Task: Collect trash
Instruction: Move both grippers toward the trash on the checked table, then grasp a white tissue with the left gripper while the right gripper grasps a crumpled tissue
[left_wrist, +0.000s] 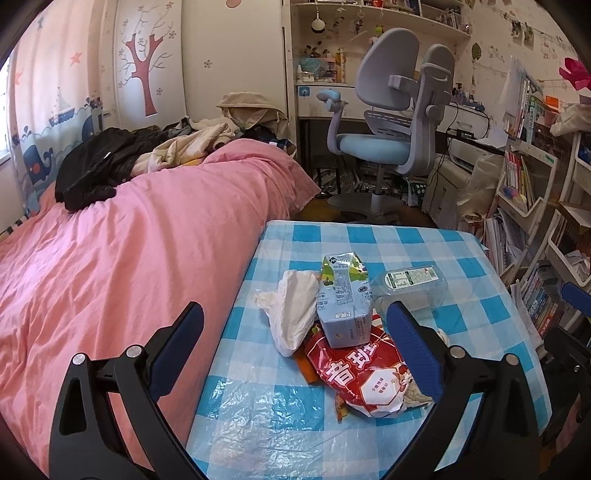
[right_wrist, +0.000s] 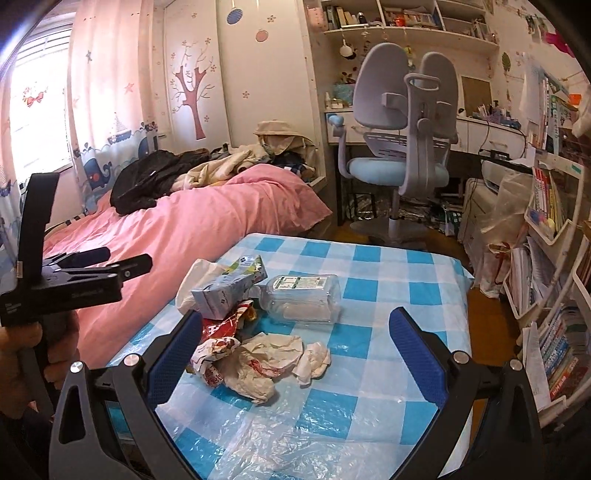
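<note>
Trash lies heaped near the middle of a small table (right_wrist: 388, 266), whose checked blue cloth sits under clear plastic sheeting, probably so that spills wipe off. The table stands against a pink bed (left_wrist: 122, 258), which leaves only the near and right edges open for approach; both grippers come in from the near edge accordingly.

Largest in the heap is a clear bottle (right_wrist: 299, 297), lying on its side at the far right of the pile. Just left of it a pale blue carton (left_wrist: 341, 302) lies tipped, resting on a red wrapper (left_wrist: 360, 373) and so likely to shift if the wrapper is pulled first. A white bag (left_wrist: 291, 314) lies against the carton's left side. Crumpled paper (right_wrist: 266, 360) and a small tissue (right_wrist: 314, 358) lie nearest the right gripper.

Left gripper (left_wrist: 295, 332): jaws spread wide and empty, hanging over the carton and wrapper, neither touched. Right gripper (right_wrist: 295, 350): jaws likewise spread and empty, framing the paper and tissue. In the right wrist view a hand (right_wrist: 55, 354) is seen holding the left gripper's handle.

No bin or sack for the trash appears in either view. Judged from this, no item has yet been lifted; the light paper seems the easiest first pick.
</note>
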